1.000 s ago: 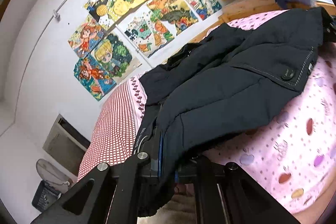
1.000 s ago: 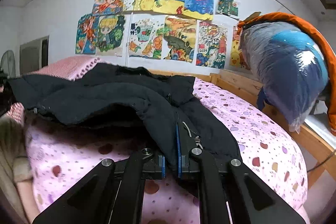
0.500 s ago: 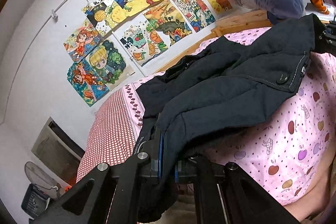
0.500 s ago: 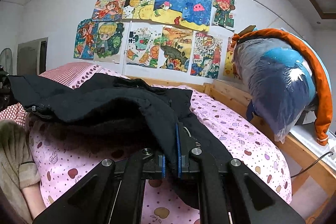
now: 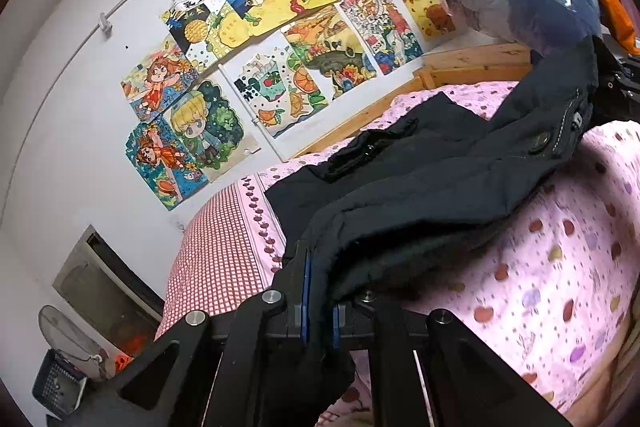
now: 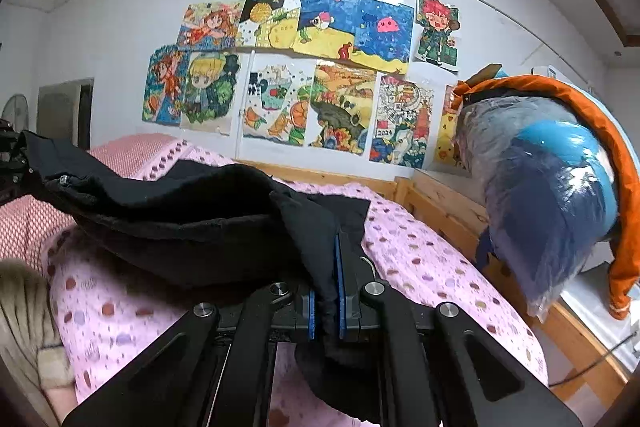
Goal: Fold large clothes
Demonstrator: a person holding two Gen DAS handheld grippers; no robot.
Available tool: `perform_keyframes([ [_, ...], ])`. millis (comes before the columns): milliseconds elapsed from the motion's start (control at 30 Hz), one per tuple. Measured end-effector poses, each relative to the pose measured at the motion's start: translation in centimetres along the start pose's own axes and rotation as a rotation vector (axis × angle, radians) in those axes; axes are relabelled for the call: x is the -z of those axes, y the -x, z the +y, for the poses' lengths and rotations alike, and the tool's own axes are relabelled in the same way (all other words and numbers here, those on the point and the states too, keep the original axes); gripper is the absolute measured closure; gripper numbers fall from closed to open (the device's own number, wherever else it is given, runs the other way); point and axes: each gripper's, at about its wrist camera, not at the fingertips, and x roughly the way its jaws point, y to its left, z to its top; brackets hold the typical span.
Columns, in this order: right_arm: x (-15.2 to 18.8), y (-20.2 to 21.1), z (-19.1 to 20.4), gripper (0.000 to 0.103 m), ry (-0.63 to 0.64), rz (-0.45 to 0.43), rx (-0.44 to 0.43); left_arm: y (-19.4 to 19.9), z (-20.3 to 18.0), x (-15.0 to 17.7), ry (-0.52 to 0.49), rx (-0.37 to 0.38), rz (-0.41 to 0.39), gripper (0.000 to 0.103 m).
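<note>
A dark navy padded jacket [image 5: 440, 183] stretches across the pink dotted bed [image 5: 560, 267]. Its near edge hangs lifted off the sheet between the two grippers. My left gripper [image 5: 319, 291] is shut on one corner of that edge, cloth pinched between the blue pads. In the right wrist view the same jacket [image 6: 192, 223] sags in a band above the bed [image 6: 420, 259]. My right gripper [image 6: 326, 291] is shut on the other corner, with a flap drooping below the jaws. The far part of the jacket still lies on the bed.
A red checked pillow [image 5: 216, 251] lies at the bed's head by the wall of drawings [image 6: 304, 67]. A wooden bed rail [image 6: 444, 203] carries a plastic-wrapped blue bundle with an orange jacket [image 6: 560, 179]. A fan [image 5: 68, 339] and basket stand on the floor. A person's beige sleeve [image 6: 28, 327] is at lower left.
Both grippers have risen with the jacket's edge still pinched. The near part of the jacket has come up off the sheet, and more of the wall and the bundle shows.
</note>
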Motion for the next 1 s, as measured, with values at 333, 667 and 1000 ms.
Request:
perform_keyframes([
  [333, -5.0, -5.5, 0.7, 0.096, 0.108, -0.054, 0.035, -3.5, 3.1, -3.6, 0.116, 0.000, -0.028, 0.095],
  [667, -9.6, -12.4, 2.8, 0.096, 0.215, 0.000, 0.139, -11.1, 5.4, -8.6, 0.102, -0.003, -0.019, 0.095],
  [1000, -12.4, -20.3, 3.7, 0.096, 0.228, 0.042, 0.125, -17.8, 5.4, -10.5, 0.058, -0.058, -0.006, 0.095],
])
